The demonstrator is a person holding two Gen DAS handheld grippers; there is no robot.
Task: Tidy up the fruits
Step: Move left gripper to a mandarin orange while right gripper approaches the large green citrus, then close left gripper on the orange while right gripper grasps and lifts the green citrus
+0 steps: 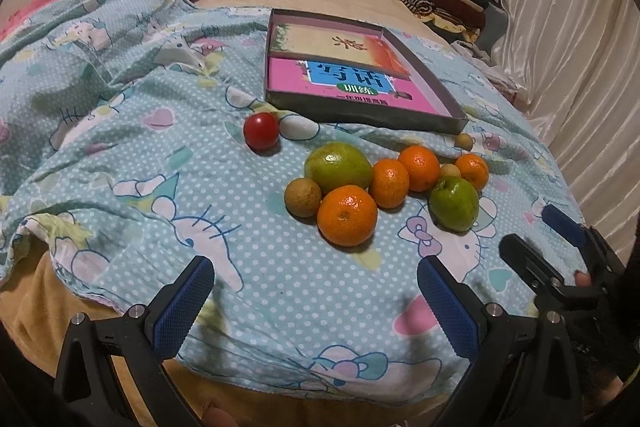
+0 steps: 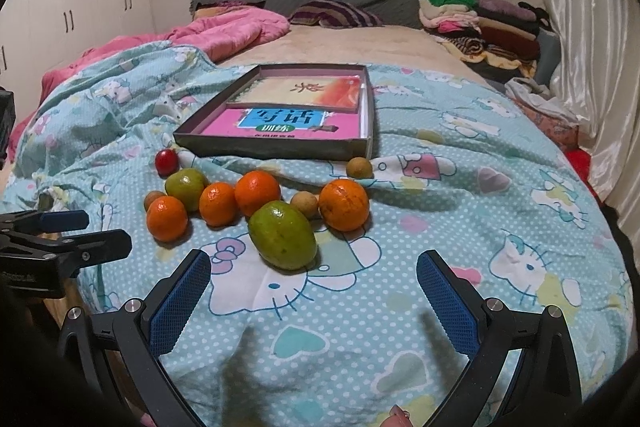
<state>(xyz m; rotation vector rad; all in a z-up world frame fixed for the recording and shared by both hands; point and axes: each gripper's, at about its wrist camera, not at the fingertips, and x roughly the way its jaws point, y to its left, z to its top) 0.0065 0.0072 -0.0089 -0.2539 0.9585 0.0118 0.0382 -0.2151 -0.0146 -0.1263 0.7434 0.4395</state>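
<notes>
Basically nothing is grabbed yet: left gripper [image 1: 316, 301] and right gripper [image 2: 314, 293] both hang over the near edge of the bed with fingers spread wide and empty. The fruit sits in a loose cluster on the cartoon-cat quilt [image 1: 132, 131], just in front of a shallow cardboard tray [image 1: 362, 113] that holds two books. In the cluster: four mandarins, the nearest one [image 1: 347, 215] touching a small brown longan [image 1: 303, 197]; a big green citrus [image 1: 338, 167]; a second green fruit [image 2: 282, 235] closest to the right gripper; and a cherry tomato [image 1: 261, 131] off to the left, near the tray corner. Another longan [image 2: 359, 167] lies right against the tray wall. Risks, as I judge them: the quilt is soft and wrinkled, so pressing down on one fruit probably dents the fabric and rolls its neighbours; round pieces packed touching each other leave little room for the fingers, so a nudge could scatter them toward the bed edge; the tomato and longans are small and could squirt out of a wide grip or get crushed. The tray is already occupied, so if it's the target, fruit could roll about on the slick book covers. Writing: the pink book [image 1: 340, 83] has large Chinese characters on a blue panel, seen upside down and partly distorted; a green badge reads 训练. The upper book's calligraphy isn't legible. No brands visible.
</notes>
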